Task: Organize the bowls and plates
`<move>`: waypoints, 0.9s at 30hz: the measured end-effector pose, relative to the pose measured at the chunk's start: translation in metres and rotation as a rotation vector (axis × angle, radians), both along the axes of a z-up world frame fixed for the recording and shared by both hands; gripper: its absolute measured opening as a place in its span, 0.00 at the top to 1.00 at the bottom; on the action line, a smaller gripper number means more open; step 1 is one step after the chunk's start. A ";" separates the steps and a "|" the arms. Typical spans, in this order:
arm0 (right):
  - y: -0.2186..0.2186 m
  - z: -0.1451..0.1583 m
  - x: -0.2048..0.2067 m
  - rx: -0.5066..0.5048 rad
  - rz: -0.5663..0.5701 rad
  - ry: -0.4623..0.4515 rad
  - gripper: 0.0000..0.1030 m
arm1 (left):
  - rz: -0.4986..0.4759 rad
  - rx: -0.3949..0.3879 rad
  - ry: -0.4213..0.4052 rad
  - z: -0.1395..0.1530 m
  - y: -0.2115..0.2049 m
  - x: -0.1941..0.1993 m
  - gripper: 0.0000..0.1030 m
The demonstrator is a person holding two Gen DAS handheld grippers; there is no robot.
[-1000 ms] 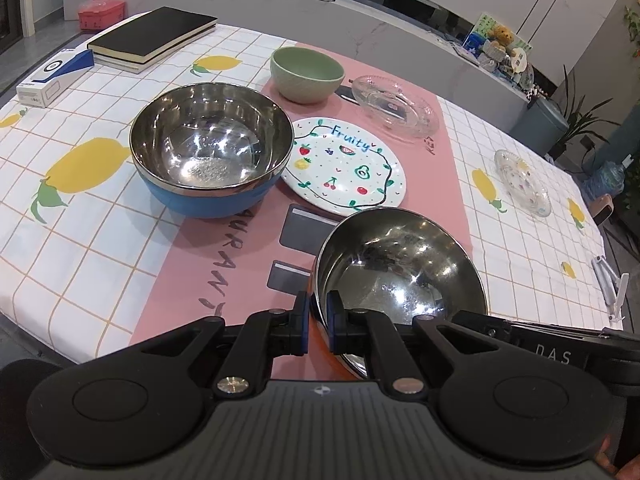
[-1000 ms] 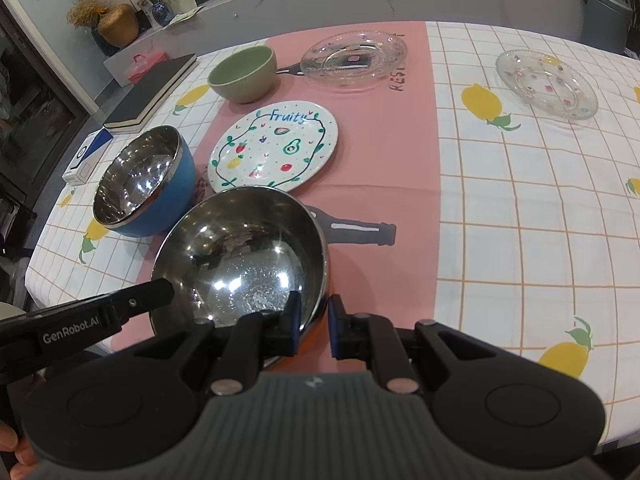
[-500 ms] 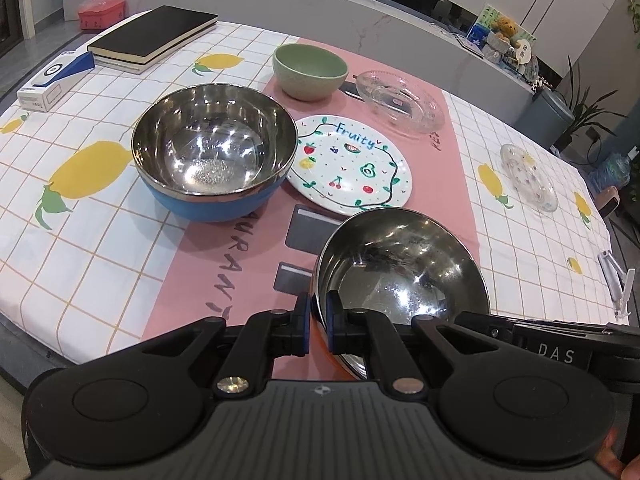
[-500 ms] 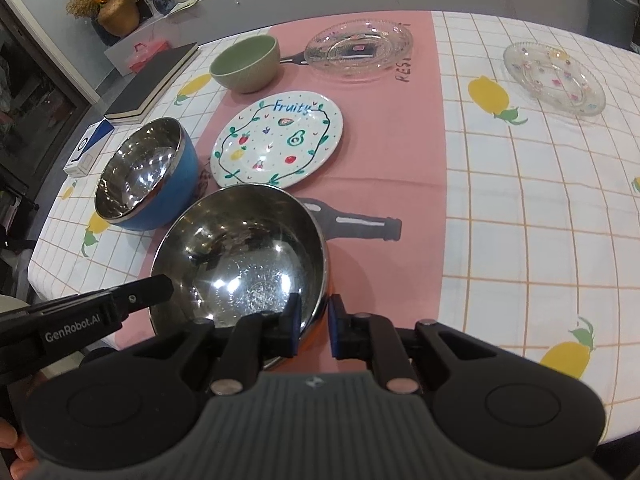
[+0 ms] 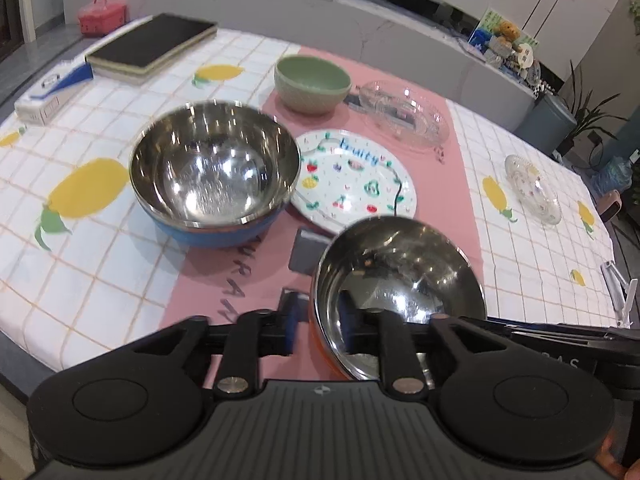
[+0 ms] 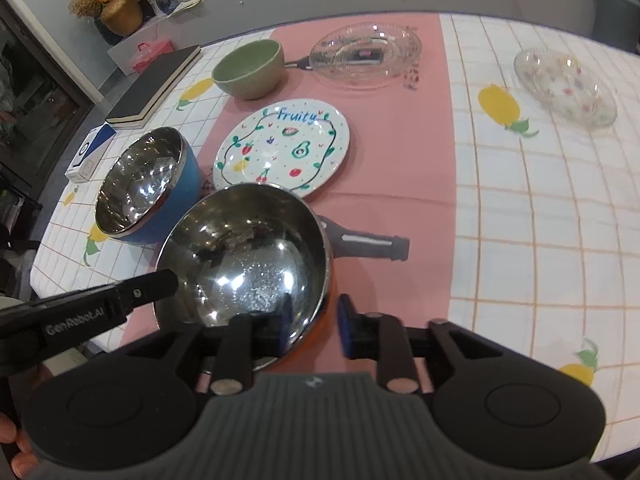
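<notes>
Orange-bottomed steel bowl [image 5: 398,280] sits at the counter's near edge. Both tongs have just been opening: left tongs [image 5: 318,330] and right tongs [image 6: 314,322] each straddle its near rim, pads off the metal, released. Bowl lies directly ahead of both, neither hand nearer. Blue steel bowl [image 5: 214,172] stands just beyond toward the left edge, likely the nesting target. Fruit-print plate [image 5: 354,182] lies between them, low. Green bowl [image 5: 312,84] and glass plate [image 5: 402,114] sit farther back.

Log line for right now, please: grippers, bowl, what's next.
left gripper: jaws just opened, straddling rim | right gripper: same | orange-sided steel bowl: released on pink runner | next: likely withdraw
</notes>
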State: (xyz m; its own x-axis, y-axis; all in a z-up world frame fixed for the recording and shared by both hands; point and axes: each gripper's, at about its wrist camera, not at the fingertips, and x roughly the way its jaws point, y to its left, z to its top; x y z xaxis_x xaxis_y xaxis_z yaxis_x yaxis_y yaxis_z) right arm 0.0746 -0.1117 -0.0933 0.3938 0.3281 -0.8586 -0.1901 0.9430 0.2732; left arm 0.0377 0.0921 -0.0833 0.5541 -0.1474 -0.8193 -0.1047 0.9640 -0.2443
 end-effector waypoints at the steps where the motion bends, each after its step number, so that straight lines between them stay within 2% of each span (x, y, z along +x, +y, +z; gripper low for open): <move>1: -0.001 0.004 0.000 -0.011 0.000 -0.017 0.67 | 0.001 0.011 -0.014 0.004 0.002 -0.001 0.67; 8: 0.004 0.049 0.015 0.012 0.006 -0.141 0.56 | 0.061 0.024 -0.122 0.042 0.031 -0.003 0.60; 14: 0.043 0.068 0.038 0.040 0.091 -0.166 0.49 | 0.182 0.043 -0.175 0.058 0.068 0.004 0.54; 18: 0.078 0.065 0.052 0.030 0.144 -0.150 0.49 | 0.269 0.043 -0.166 0.051 0.094 0.012 0.52; 27: 0.125 0.026 0.090 0.009 0.165 -0.031 0.50 | 0.345 -0.009 -0.088 0.006 0.121 0.031 0.52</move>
State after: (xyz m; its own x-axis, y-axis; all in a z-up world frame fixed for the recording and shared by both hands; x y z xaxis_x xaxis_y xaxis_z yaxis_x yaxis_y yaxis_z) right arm 0.1644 0.0131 -0.0674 0.3608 0.3978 -0.8435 -0.3504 0.8960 0.2727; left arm 0.0683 0.2132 -0.0772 0.6407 0.0536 -0.7660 -0.4019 0.8734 -0.2750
